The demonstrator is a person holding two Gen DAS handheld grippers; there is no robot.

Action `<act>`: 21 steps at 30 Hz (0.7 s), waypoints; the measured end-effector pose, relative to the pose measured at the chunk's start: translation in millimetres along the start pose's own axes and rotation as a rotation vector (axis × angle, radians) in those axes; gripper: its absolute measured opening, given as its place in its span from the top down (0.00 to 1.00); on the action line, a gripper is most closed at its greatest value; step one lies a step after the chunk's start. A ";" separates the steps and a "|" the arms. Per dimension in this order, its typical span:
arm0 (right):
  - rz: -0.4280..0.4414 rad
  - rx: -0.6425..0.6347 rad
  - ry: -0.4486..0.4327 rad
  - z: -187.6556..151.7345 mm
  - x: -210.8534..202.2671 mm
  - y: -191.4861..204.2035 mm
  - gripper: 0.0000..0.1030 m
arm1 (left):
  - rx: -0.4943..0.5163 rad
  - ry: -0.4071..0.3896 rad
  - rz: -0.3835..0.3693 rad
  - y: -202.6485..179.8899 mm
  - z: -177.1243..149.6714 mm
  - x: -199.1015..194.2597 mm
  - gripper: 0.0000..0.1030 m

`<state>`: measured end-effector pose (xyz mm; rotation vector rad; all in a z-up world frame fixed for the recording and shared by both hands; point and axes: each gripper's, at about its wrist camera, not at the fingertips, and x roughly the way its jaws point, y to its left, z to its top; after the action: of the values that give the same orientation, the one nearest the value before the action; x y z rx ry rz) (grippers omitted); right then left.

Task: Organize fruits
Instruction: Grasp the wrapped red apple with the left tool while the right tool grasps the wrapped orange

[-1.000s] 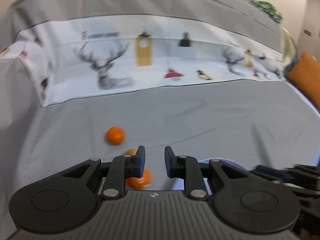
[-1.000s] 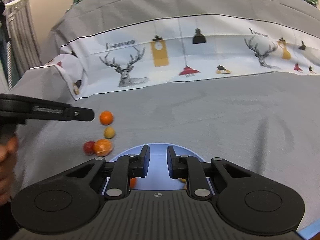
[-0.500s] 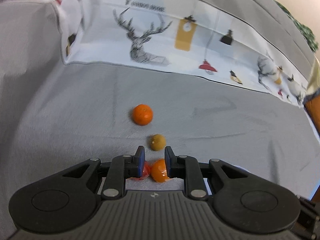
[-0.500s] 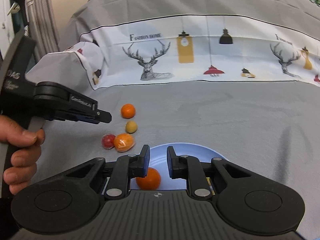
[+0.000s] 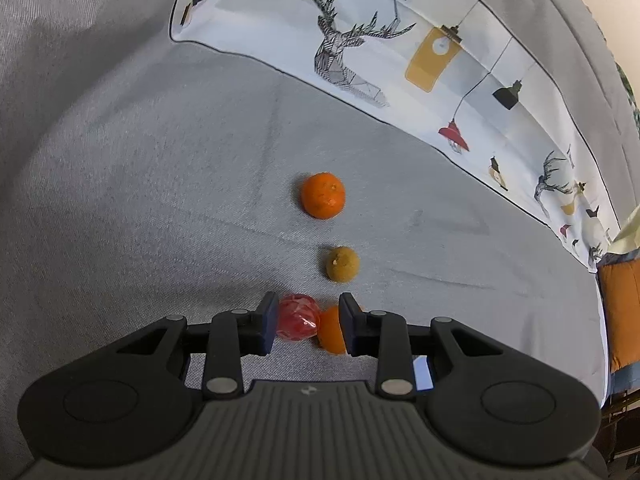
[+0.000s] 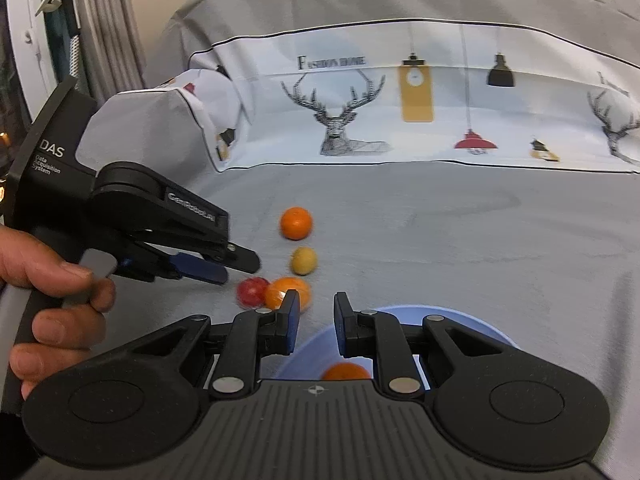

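While its jaws stand apart, the left gripper frames a red fruit touching an orange one, gripping neither. Beyond lie a yellow fruit and a tangerine. Also parted and empty, the right gripper hangs over the bowl (1 orange fruit inside).

Soft, even indoor light, no harsh glare, faint shadows under the orange fruit, left view sharp, right view slightly motion-blurred on the red fruit, strong fisheye bending at the edges, dark vignetted corners.
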<state>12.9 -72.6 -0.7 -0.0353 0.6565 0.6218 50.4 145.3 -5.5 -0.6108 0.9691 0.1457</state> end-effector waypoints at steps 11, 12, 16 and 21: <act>0.023 -0.053 0.056 11.3 42.3 15.1 0.60 | -0.053 0.025 -0.002 7.4 3.2 13.1 0.66; 0.024 -0.054 0.063 12.0 47.1 16.2 0.56 | -0.054 0.026 -0.002 7.9 3.8 13.8 0.66; 0.006 -0.037 0.094 13.8 67.8 16.7 0.53 | -0.064 0.028 0.002 9.7 5.0 15.6 0.66; 0.004 -0.017 0.151 12.0 90.3 16.1 0.53 | -0.068 0.031 -0.001 11.1 5.8 16.5 0.66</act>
<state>66.6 -8.9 -40.9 -0.0974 0.7980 0.6323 59.9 155.2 -21.1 -0.6775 0.9965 0.1693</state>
